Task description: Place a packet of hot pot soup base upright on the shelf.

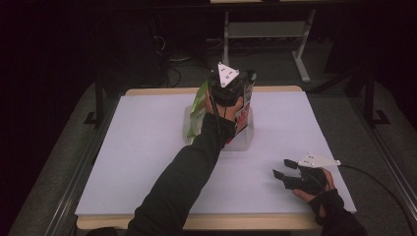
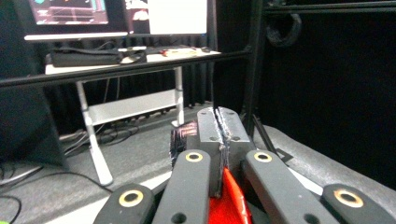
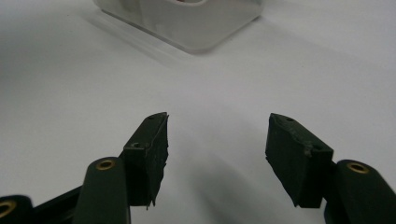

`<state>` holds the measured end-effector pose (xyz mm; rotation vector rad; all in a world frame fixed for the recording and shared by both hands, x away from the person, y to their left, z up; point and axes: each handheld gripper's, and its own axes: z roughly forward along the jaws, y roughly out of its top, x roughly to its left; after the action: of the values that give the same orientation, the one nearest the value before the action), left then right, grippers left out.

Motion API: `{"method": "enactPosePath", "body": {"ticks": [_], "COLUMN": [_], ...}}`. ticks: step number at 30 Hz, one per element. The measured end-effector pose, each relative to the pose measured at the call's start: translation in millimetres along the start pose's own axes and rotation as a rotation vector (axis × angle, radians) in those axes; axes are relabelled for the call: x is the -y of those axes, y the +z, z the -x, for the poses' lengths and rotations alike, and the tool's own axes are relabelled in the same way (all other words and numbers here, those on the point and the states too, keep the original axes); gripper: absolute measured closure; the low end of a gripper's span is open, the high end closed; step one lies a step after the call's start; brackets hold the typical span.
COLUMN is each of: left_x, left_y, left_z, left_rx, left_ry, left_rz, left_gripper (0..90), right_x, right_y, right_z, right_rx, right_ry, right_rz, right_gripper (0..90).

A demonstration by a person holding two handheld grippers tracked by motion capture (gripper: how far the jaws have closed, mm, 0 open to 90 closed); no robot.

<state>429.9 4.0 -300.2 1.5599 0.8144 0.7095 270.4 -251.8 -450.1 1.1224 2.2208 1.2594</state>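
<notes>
in the high view the left gripper (image 1: 231, 81) is out over the far middle of the white table (image 1: 147, 162), held above a clear plastic bin (image 1: 241, 140), and it is clamped on the top edge of a red snack bag (image 1: 244, 110) that stands upright in the bin; a green bag (image 1: 198, 105) stands just beside it on the left, in the same bin. the right gripper (image 1: 284, 169) rests low near the table's near right corner, well apart from the bin, with its jaws parted and nothing in them. in the left gripper view the jaws of the left gripper (image 2: 219, 133) meet tight on a thin crinkled seam, with the red snack bag (image 2: 229, 203) showing below between the arms. in the right gripper view the right gripper (image 3: 217, 144) stands wide and empty over the bare table, the bin's corner (image 3: 196, 28) ahead of it. the bag looks light, soft and slick, likely to crumple and crush its contents, so the flat top seal seems the right place to pinch it, and a slow lift should stop it swinging or slipping.
</notes>
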Motion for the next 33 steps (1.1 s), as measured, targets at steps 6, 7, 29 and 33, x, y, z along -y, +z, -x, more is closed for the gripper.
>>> {"method": "enactPosePath", "body": {"ticks": [6, 7, 29, 33], "left_x": [15.9, 18.1, 21.9, 20.1], "left_y": [-3.4, -5.1, -24.6, -31.2], "left_z": [-3.5, -2.7, -27.0, -31.4], "left_rx": [0.013, 0.021, 0.152, 0.144], "left_ry": [-0.052, -0.051, -0.020, 0.022], "left_rz": [0.007, 0.012, -0.059, -0.093], "left_gripper": [89.5, 89.4, 55.1, 47.7], "right_x": [-0.2, -0.3, 1.0, 0.9], "right_y": [1.6, 1.9, 4.7, 5.9], "right_z": [-1.2, -1.4, -1.0, -2.1], "right_rx": [-0.003, -0.003, -0.010, -0.013], "right_ry": [-0.004, -0.004, -0.002, -0.005], "right_rz": [-0.006, -0.008, -0.032, -0.045], "right_gripper": [38.6, 38.6, 38.3, 38.2]}}
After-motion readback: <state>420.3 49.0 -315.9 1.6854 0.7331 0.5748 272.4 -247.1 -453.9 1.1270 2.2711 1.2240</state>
